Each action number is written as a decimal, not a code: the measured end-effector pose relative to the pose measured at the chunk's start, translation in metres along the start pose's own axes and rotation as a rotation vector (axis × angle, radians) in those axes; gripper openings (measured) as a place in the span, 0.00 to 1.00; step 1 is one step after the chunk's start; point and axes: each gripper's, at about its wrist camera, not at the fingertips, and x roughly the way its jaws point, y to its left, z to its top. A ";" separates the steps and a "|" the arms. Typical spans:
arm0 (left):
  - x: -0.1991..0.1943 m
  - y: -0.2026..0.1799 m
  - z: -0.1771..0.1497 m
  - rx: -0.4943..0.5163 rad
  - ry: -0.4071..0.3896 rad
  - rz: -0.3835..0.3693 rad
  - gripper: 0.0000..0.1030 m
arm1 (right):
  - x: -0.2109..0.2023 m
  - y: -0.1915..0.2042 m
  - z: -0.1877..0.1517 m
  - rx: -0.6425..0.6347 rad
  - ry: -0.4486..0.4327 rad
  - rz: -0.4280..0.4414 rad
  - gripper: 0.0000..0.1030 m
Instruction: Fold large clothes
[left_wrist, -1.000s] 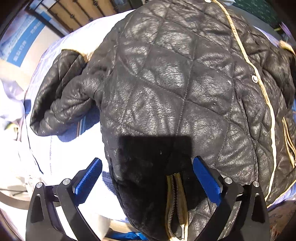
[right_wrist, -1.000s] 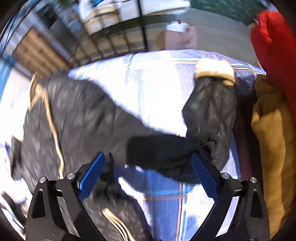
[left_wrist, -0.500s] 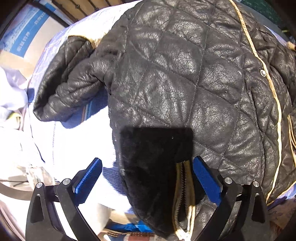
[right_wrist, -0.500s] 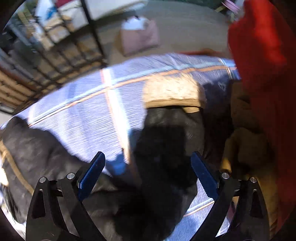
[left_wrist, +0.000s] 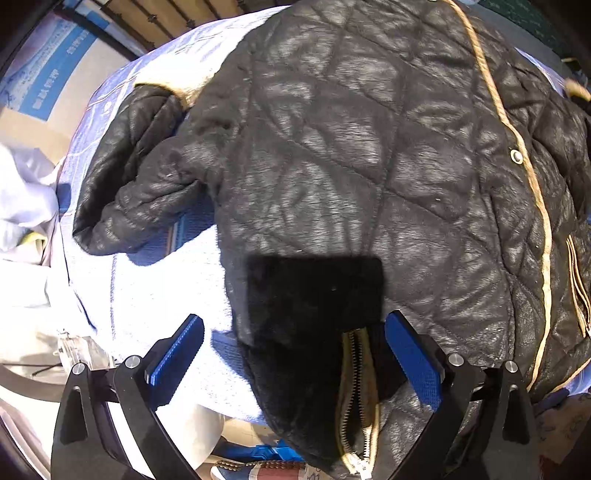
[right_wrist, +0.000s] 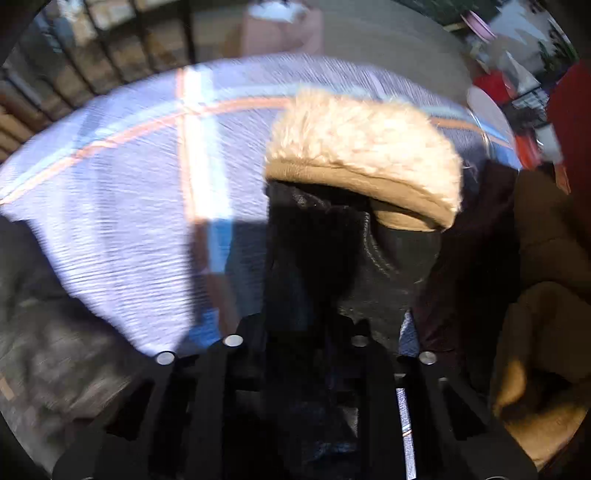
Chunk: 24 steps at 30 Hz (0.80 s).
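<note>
Jacket (left_wrist: 351, 166) collar edge sits between the spread left gripper (left_wrist: 295, 354) fingers.

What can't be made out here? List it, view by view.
Right wrist view: the tips of the right tool are lost in shadow, so a pinch on the sleeve cannot be confirmed.
Right wrist view: blur smears the blanket pattern.
Left wrist view: the frame edge cuts off the far side of the jacket; shadow by the left tool hides the collar.
</note>
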 end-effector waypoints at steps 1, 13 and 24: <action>-0.001 -0.003 0.001 0.009 -0.002 -0.005 0.94 | -0.012 0.000 -0.002 -0.011 -0.023 0.030 0.16; -0.028 -0.031 0.021 0.048 -0.095 -0.030 0.94 | -0.282 -0.057 -0.013 0.004 -0.651 0.262 0.13; -0.015 -0.029 0.001 0.020 -0.049 -0.045 0.94 | -0.215 -0.137 -0.023 0.322 -0.472 0.362 0.13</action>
